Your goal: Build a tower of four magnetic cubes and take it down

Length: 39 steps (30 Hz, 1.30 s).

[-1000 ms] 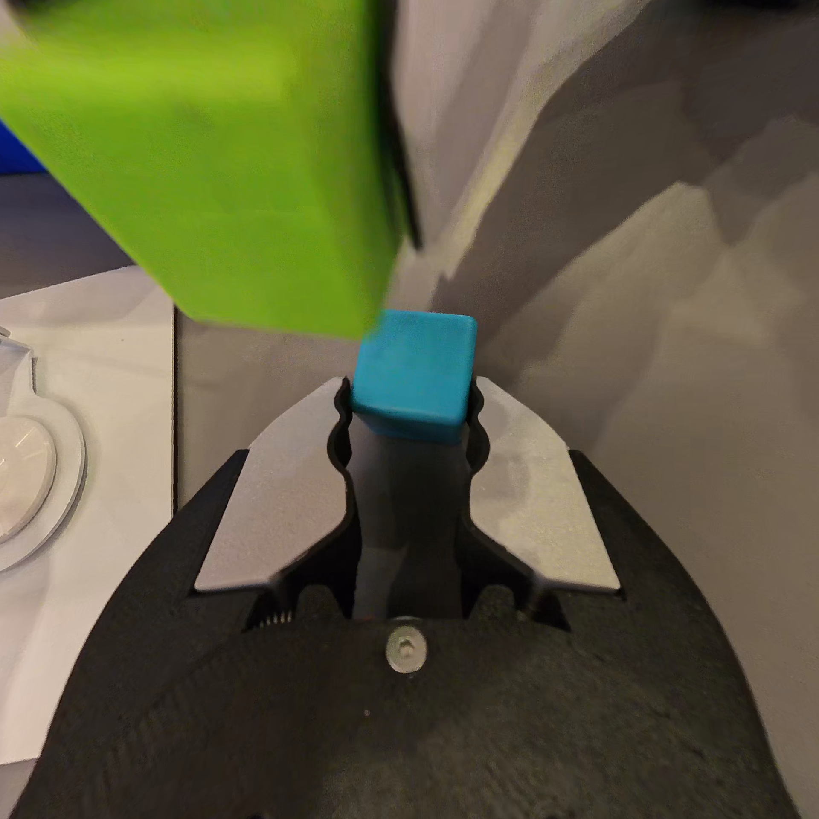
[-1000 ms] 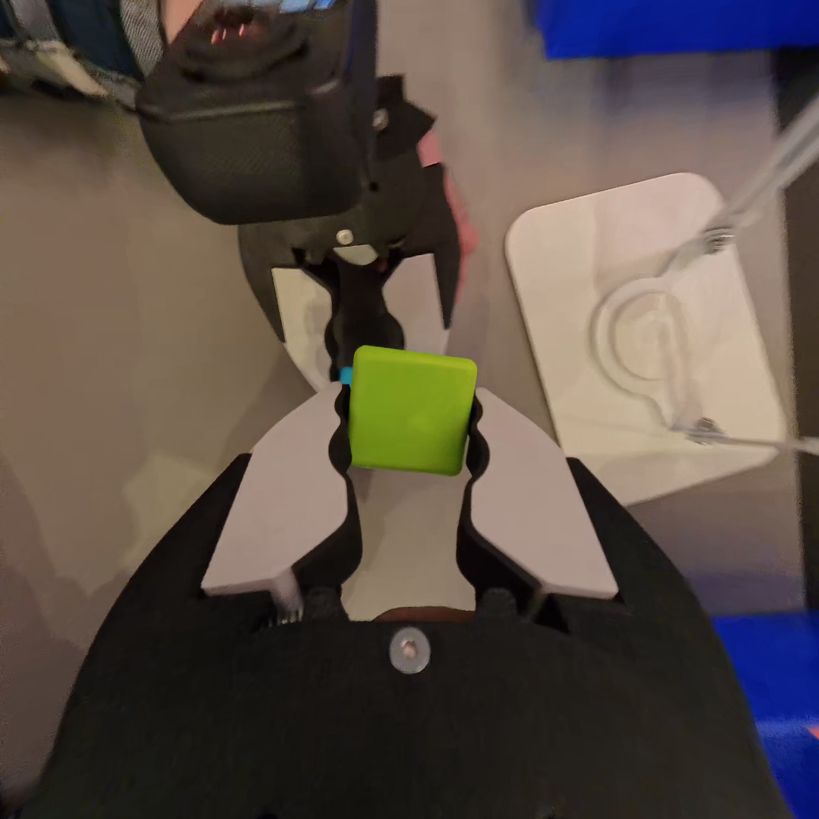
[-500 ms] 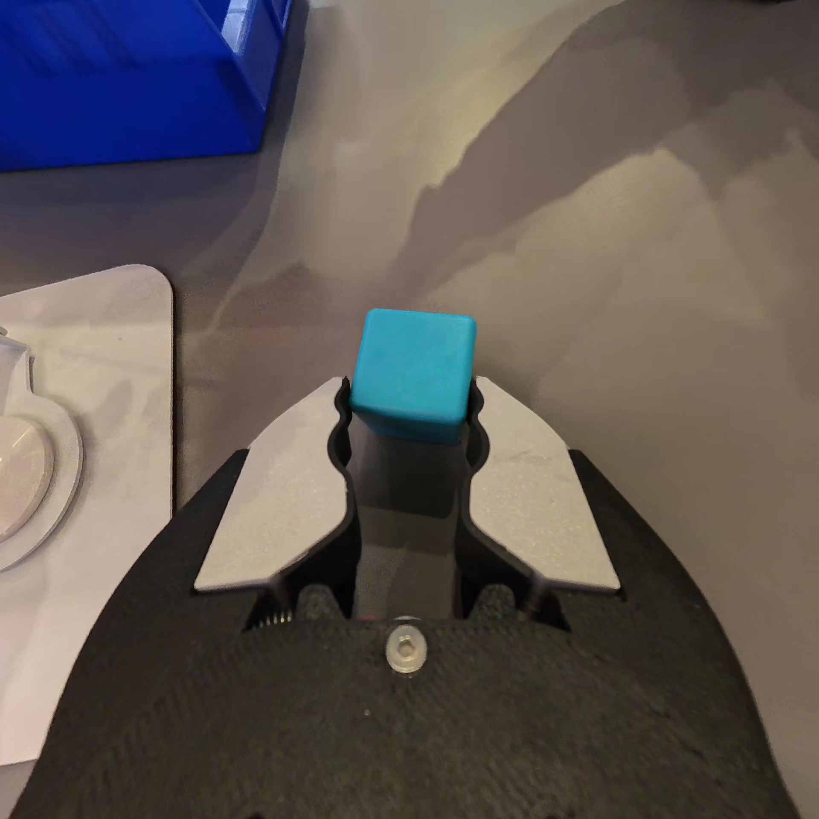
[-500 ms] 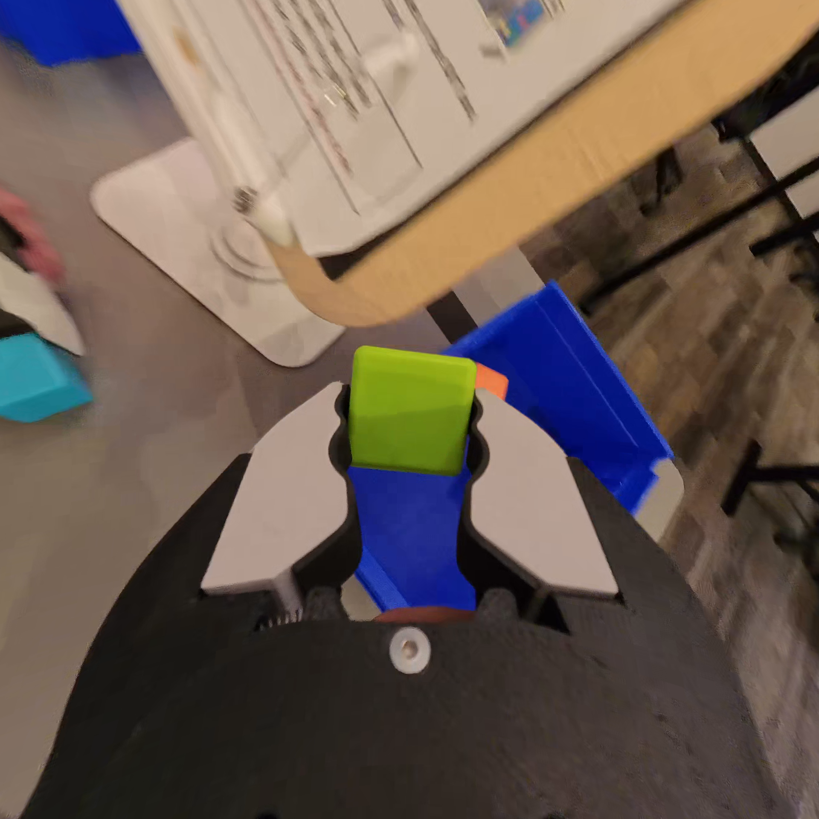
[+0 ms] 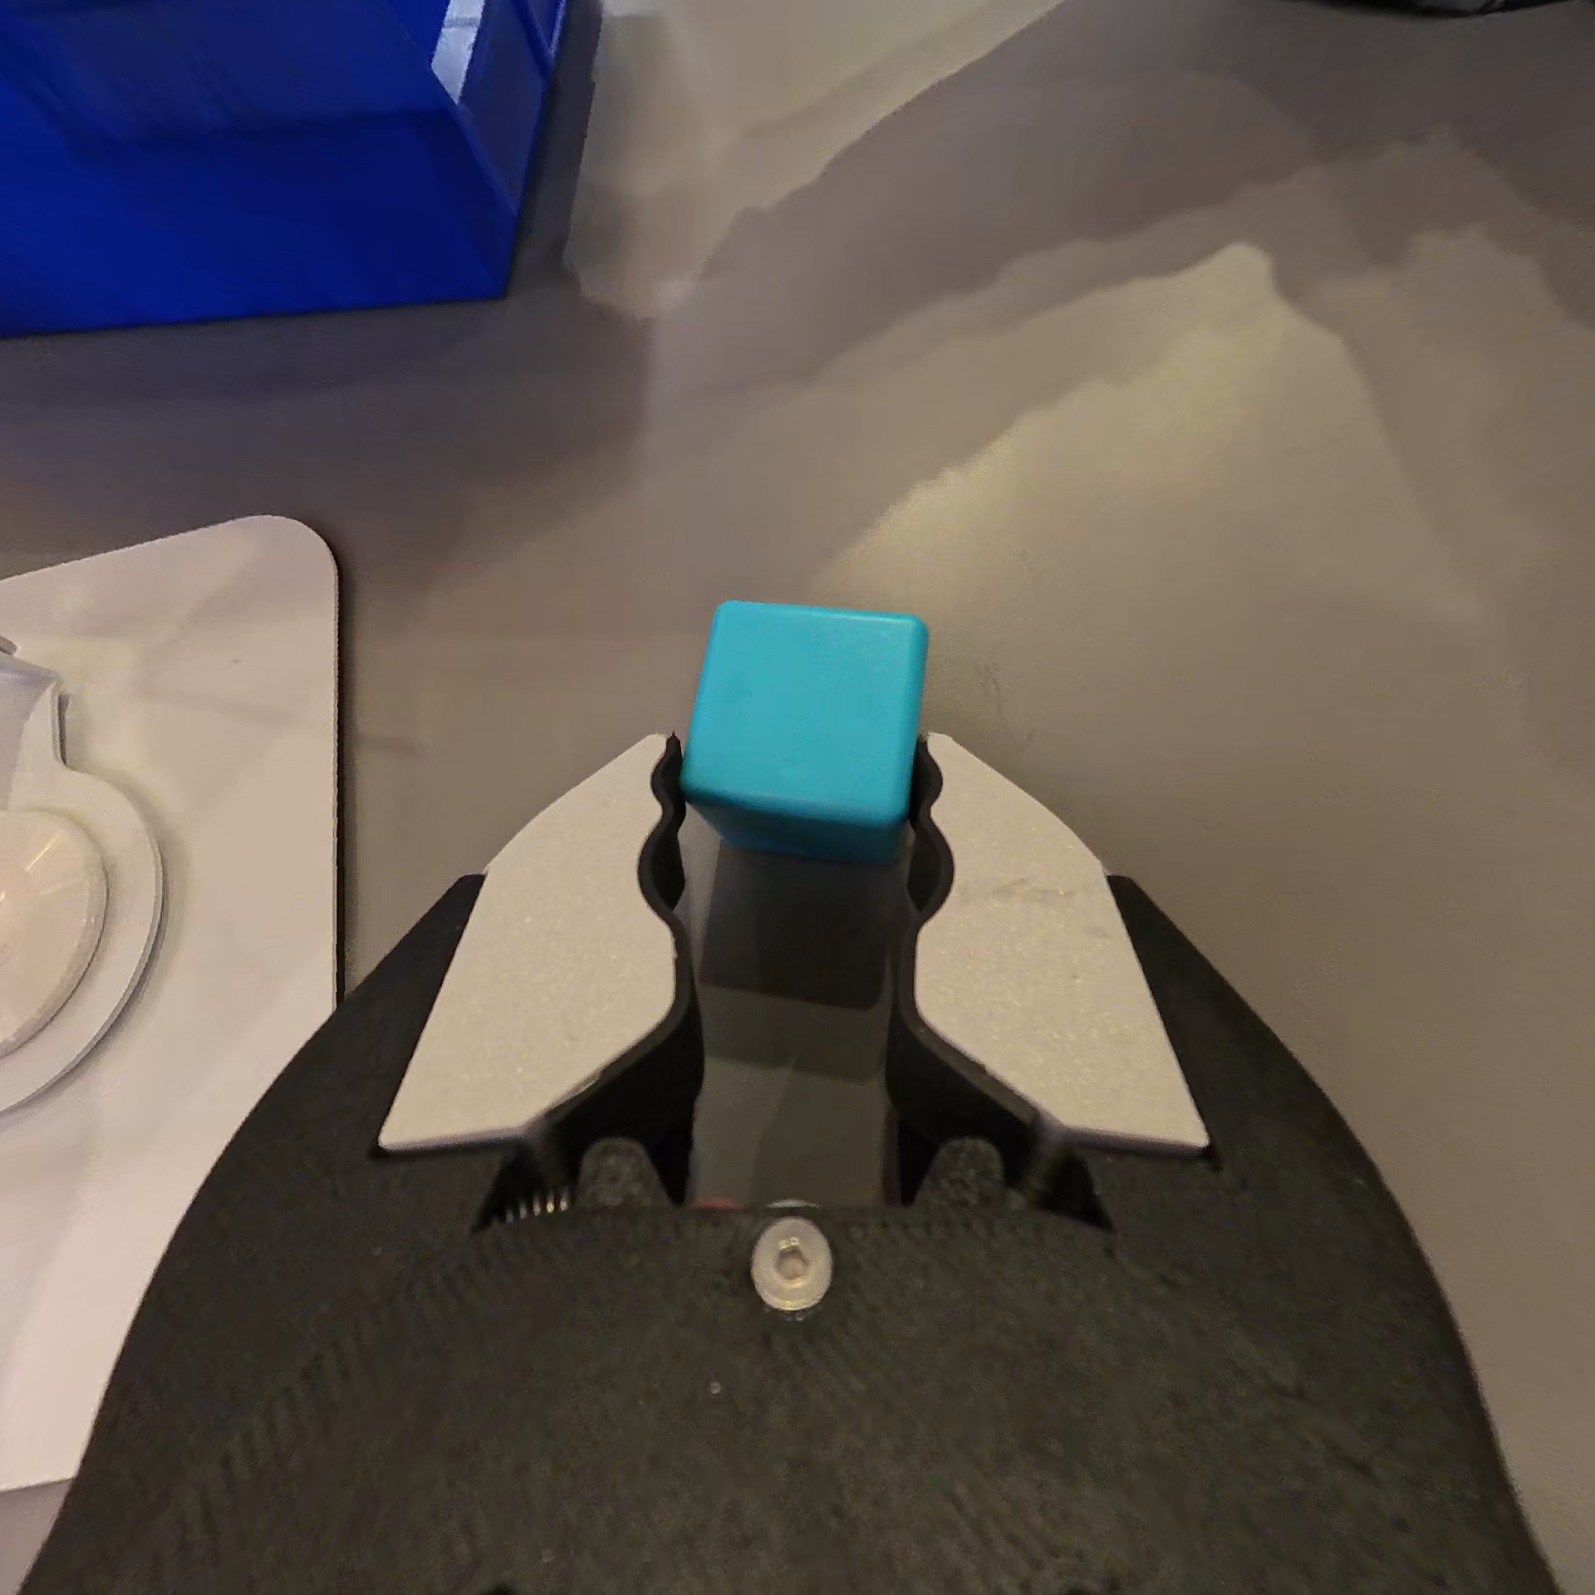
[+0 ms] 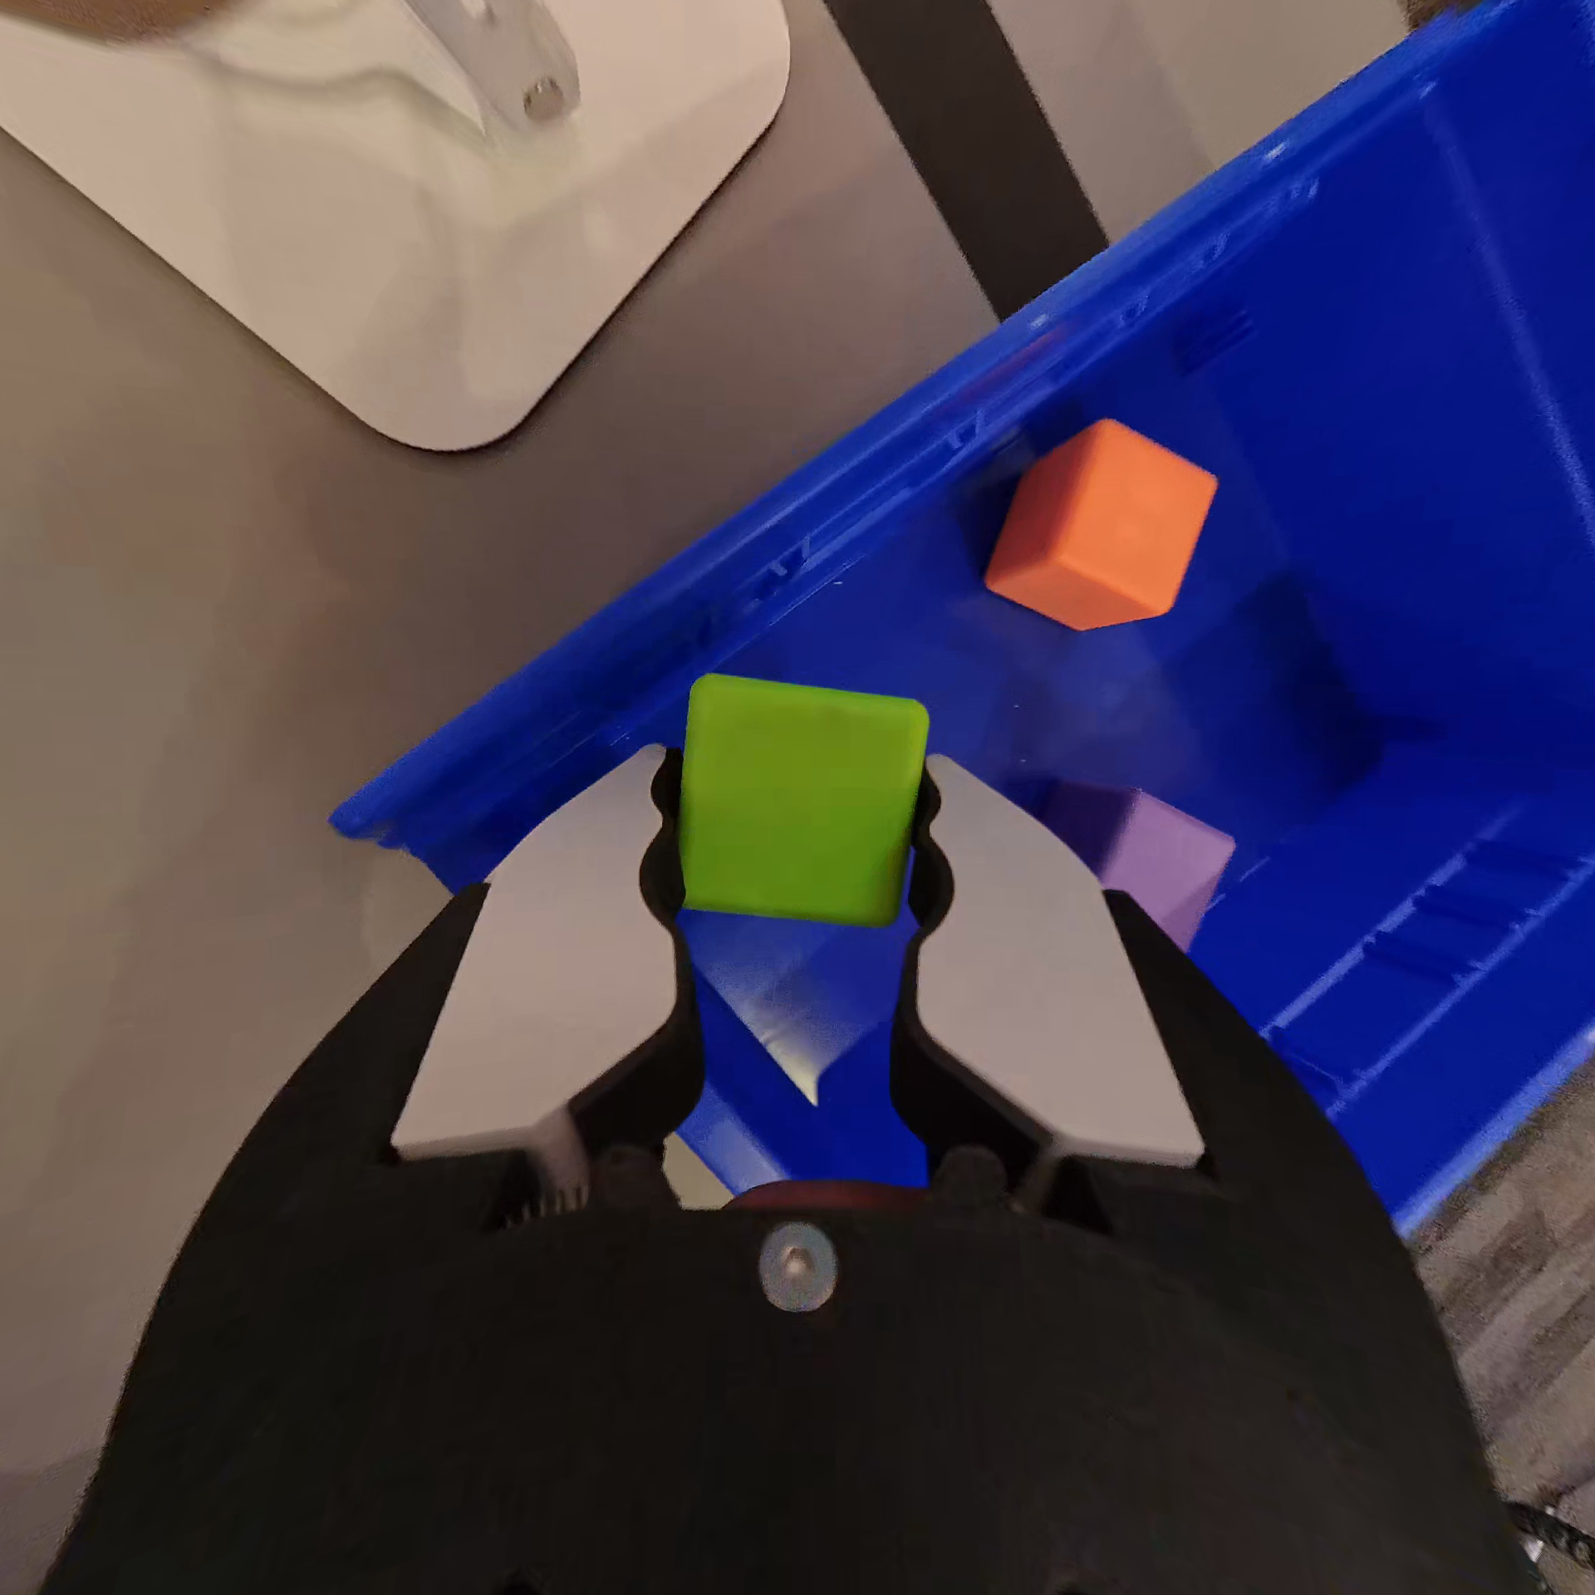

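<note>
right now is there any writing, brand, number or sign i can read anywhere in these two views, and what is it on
None: no readable text shows in either view.
The teal cube in the left tool is plain.
The green cube in the right tool, the orange cube and the purple cube are plain.
The blue bin bears small moulded marks along its rim, too blurred to read.
The white stand base bears none.

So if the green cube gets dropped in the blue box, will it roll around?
Probably not: the green cube has flat faces and looks stiff between the right gripper's jaws. Being magnetic, it might snap onto the orange cube.
</note>
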### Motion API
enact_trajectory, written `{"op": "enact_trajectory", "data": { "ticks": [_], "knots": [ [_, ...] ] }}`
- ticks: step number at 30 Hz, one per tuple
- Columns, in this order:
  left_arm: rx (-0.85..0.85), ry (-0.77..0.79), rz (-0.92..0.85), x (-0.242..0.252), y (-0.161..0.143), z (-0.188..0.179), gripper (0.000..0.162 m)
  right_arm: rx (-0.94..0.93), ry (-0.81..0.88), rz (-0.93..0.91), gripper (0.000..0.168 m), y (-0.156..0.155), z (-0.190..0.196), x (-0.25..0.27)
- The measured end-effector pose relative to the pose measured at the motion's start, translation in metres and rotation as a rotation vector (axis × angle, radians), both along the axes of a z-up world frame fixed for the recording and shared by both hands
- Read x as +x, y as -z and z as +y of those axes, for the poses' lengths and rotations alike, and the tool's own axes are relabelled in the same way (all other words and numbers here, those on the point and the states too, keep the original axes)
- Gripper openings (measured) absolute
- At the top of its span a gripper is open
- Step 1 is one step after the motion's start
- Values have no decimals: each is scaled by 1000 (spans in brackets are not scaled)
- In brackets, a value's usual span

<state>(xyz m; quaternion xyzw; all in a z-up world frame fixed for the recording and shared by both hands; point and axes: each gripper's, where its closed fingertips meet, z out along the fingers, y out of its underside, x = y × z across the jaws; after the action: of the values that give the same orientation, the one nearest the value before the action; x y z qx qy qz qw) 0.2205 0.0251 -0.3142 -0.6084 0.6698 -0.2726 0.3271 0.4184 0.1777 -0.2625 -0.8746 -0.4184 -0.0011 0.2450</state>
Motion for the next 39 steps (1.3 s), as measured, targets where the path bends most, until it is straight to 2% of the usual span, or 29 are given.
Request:
{"op": "enact_trajectory", "data": {
  "ticks": [9,20,25,30,34,39],
  "knots": [
    [0,2,0,0,0,0,50,-122,-15,-32,51,40,-3,-2],
    [-1,5,0,0,0,0,50,-118,-4,4,57,39,0,-3],
    [0,4,0,0,0,0,49,-41,24,-17,55,14,2,4],
    [5,3,-1,0,0,0,50,115,2,-6,50,-42,-7,0],
    [5,0,-1,0,0,1,50,183,-127,32,47,-76,-33,-30],
    [21,-10,0,0,1,3,50,191,-306,52,45,-85,-64,-76]
  ]
}}
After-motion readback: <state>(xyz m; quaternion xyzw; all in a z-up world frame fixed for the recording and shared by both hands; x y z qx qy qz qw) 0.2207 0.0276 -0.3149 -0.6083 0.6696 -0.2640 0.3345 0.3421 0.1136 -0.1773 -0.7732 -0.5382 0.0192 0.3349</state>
